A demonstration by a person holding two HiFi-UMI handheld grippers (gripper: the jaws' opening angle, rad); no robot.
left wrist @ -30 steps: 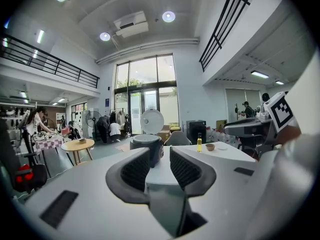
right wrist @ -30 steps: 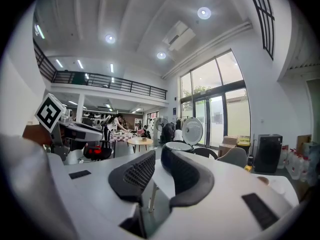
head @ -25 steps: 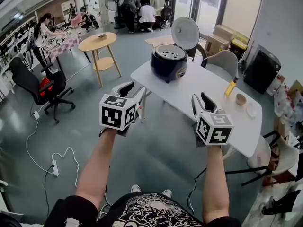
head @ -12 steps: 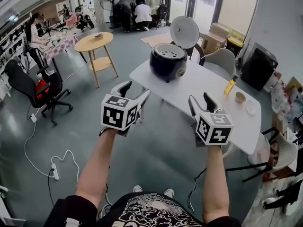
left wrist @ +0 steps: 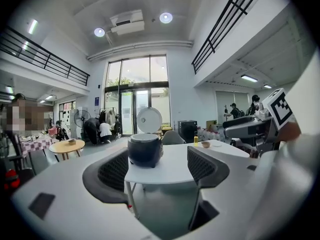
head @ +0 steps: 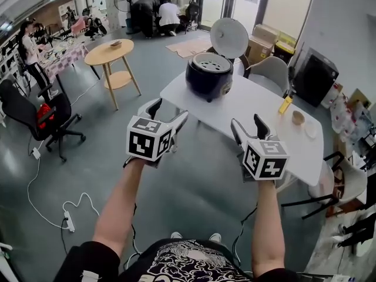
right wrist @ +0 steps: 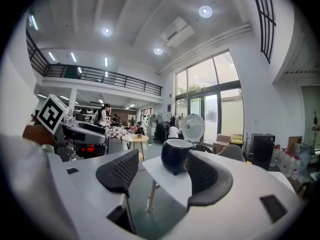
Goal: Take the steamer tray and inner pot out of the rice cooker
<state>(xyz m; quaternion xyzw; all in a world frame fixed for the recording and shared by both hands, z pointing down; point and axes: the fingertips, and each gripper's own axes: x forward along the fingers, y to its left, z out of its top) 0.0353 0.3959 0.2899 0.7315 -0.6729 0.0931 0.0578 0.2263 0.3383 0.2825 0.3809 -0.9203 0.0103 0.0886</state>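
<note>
Nearest, two bare forearms [head: 120,207] hold the left gripper [head: 169,111] and the right gripper [head: 247,123] side by side and roughly level above the grey floor [head: 88,151], at the near edge of a white table [head: 258,107]. Both sets of jaws have just been opening and stand wide apart, with nothing but air between them. Farther along the table, well apart from both grippers, stands the dark rice cooker [head: 210,78] with its white lid [head: 229,39] tipped up. The perforated steamer tray [head: 211,64] sits in its mouth; the inner pot is probably beneath it, though no view shows it. A yellow bottle [head: 285,105] and a small bowl [head: 298,120] stand toward the table's right end. Beyond is a round wooden table [head: 109,50].
</note>
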